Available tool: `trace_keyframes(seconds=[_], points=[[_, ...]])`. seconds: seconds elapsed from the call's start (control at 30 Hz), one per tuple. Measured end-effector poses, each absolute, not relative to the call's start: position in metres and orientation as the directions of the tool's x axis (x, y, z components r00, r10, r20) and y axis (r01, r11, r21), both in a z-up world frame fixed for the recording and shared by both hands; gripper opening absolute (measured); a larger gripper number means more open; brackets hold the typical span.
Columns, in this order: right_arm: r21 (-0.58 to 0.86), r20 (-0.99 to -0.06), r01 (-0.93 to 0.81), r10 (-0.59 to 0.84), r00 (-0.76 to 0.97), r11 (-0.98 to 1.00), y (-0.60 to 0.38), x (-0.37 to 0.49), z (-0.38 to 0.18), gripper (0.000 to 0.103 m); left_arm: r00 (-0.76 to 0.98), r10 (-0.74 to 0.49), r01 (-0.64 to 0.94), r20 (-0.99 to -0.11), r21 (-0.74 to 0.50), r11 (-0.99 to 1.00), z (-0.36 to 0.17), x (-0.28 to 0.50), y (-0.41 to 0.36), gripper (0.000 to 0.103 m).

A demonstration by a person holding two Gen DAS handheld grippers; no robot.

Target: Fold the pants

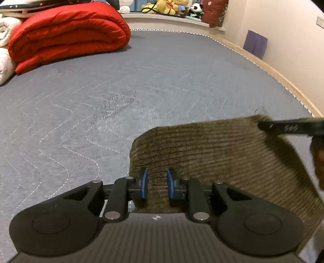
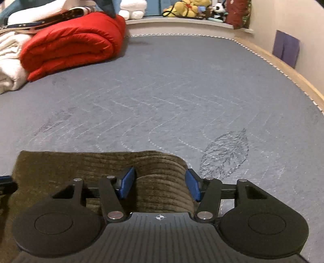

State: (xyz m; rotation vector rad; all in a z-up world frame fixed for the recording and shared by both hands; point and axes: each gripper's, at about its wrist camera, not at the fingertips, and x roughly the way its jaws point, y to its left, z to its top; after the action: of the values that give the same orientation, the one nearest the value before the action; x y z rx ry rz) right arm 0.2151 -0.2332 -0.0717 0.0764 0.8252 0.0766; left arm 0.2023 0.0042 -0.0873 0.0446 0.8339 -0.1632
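Bed point(image 1: 162, 66): wide grey quilted surface, pale wavy stitch lines, a light wood rail along its far right edge. Red quilt point(image 1: 68, 34), puffy and folded in thick rolls, sits at the far left beside a cream blanket point(image 1: 6, 30). Plush toys point(image 2: 188, 8) line the far ledge.

Pants point(image 1: 212, 153): olive-brown corduroy, ribs running across the cloth, lying at the near edge of the bed with one band lifted between the two tools.

Left tongs point(image 1: 157, 182): held low and level, pointing across the bed. Blue pads point(image 1: 144, 182) narrowly apart, pinching a bunched ridge of corduroy.

Right tongs point(image 2: 160, 182): same low, level pose; in the left wrist view they enter from the right at the cloth's far corner (blurred). Pads wider apart, pressed against both flanks of a raised fold, so gripping it.
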Motion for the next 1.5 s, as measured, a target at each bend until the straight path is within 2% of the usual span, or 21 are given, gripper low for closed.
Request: trace_keyframes(seconds=[0.13, 0.33, 0.47, 0.57, 0.6, 0.67, 0.7, 0.73, 0.77, 0.8, 0.9, 1.03, 1.1, 1.17, 1.2, 1.27, 1.37, 1.47, 1.5], points=[[0.042, -0.723, -0.035, 0.055, 0.689, 0.999, -0.224, 0.212, -0.068, 0.056, 0.688, -0.136, 0.171, -0.713, -0.023, 0.985, -0.067, 0.185, 0.002, 0.028], [0.001, -0.649, -0.023, 0.018, 0.761, 1.0, -0.236, 0.186, -0.025, 0.059, 0.713, -0.227, 0.324, -0.664, 0.025, 0.946, -0.032, 0.132, -0.016, 0.039], [0.062, -0.612, -0.156, 0.161, 0.774, 0.986, -0.242, 0.14, 0.001, 0.062, 0.71, -0.261, 0.406, -0.654, 0.078, 0.91, -0.031, 0.098, -0.023, 0.043], [0.087, -0.622, -0.292, 0.281, 0.731, 0.952, -0.244, 0.101, 0.005, 0.066, 0.696, -0.289, 0.446, -0.657, 0.081, 0.891, -0.039, 0.087, -0.022, 0.045], [0.091, -0.631, -0.33, 0.311, 0.711, 0.939, -0.244, 0.091, 0.004, 0.066, 0.684, -0.29, 0.455, -0.669, 0.08, 0.887, -0.045, 0.086, -0.022, 0.047], [0.099, -0.665, -0.396, 0.357, 0.656, 0.913, -0.245, 0.073, -0.006, 0.068, 0.617, -0.219, 0.451, -0.756, 0.112, 0.885, -0.074, 0.094, -0.025, 0.048], [0.102, -0.699, -0.413, 0.361, 0.617, 0.905, -0.245, 0.068, -0.015, 0.068, 0.557, -0.182, 0.464, -0.81, 0.122, 0.878, -0.092, 0.099, -0.027, 0.052], [0.102, -0.749, -0.427, 0.351, 0.562, 0.899, -0.243, 0.066, -0.029, 0.068, 0.534, -0.165, 0.478, -0.829, 0.135, 0.868, -0.104, 0.098, -0.028, 0.054], [0.087, -0.798, -0.437, 0.325, 0.508, 0.895, -0.242, 0.064, -0.046, 0.068, 0.544, -0.165, 0.481, -0.823, 0.144, 0.865, -0.105, 0.096, -0.029, 0.054], [0.07, -0.807, -0.448, 0.315, 0.5, 0.891, -0.241, 0.06, -0.055, 0.07, 0.552, -0.157, 0.474, -0.819, 0.153, 0.867, -0.101, 0.095, -0.031, 0.054], [0.074, -0.79, -0.43, 0.316, 0.526, 0.9, -0.242, 0.058, -0.047, 0.069, 0.616, -0.161, 0.44, -0.771, 0.168, 0.882, -0.076, 0.09, -0.036, 0.057], [0.11, -0.746, -0.423, 0.356, 0.563, 0.9, -0.247, 0.052, -0.026, 0.07, 0.653, -0.284, 0.48, -0.702, 0.094, 0.872, -0.056, 0.074, -0.044, 0.065], [0.057, -0.781, -0.419, 0.302, 0.547, 0.906, -0.245, 0.053, -0.037, 0.071, 0.628, -0.304, 0.521, -0.716, 0.098, 0.848, -0.069, 0.072, -0.053, 0.067], [0.056, -0.816, -0.401, 0.274, 0.51, 0.914, -0.249, 0.054, -0.053, 0.073, 0.58, -0.204, 0.533, -0.788, 0.178, 0.827, -0.1, 0.076, -0.064, 0.068], [0.077, -0.816, -0.388, 0.282, 0.505, 0.918, -0.251, 0.054, -0.055, 0.073, 0.583, -0.182, 0.528, -0.792, 0.198, 0.826, -0.108, 0.076, -0.065, 0.071], [0.101, -0.812, -0.376, 0.295, 0.503, 0.921, -0.253, 0.055, -0.049, 0.074, 0.588, -0.172, 0.509, -0.79, 0.197, 0.838, -0.101, 0.076, -0.067, 0.071], [0.05, -0.777, -0.387, 0.28, 0.564, 0.921, -0.254, 0.041, -0.027, 0.074, 0.625, -0.219, 0.477, -0.749, 0.145, 0.867, -0.073, 0.071, -0.065, 0.072], [0.054, -0.715, -0.39, 0.308, 0.628, 0.919, -0.254, 0.029, 0.002, 0.075, 0.7, -0.25, 0.426, -0.669, 0.111, 0.898, -0.042, 0.056, -0.061, 0.089], [0.059, -0.691, -0.38, 0.312, 0.652, 0.923, -0.255, 0.027, 0.011, 0.078, 0.731, -0.246, 0.396, -0.637, 0.103, 0.912, -0.03, 0.05, -0.061, 0.094]])
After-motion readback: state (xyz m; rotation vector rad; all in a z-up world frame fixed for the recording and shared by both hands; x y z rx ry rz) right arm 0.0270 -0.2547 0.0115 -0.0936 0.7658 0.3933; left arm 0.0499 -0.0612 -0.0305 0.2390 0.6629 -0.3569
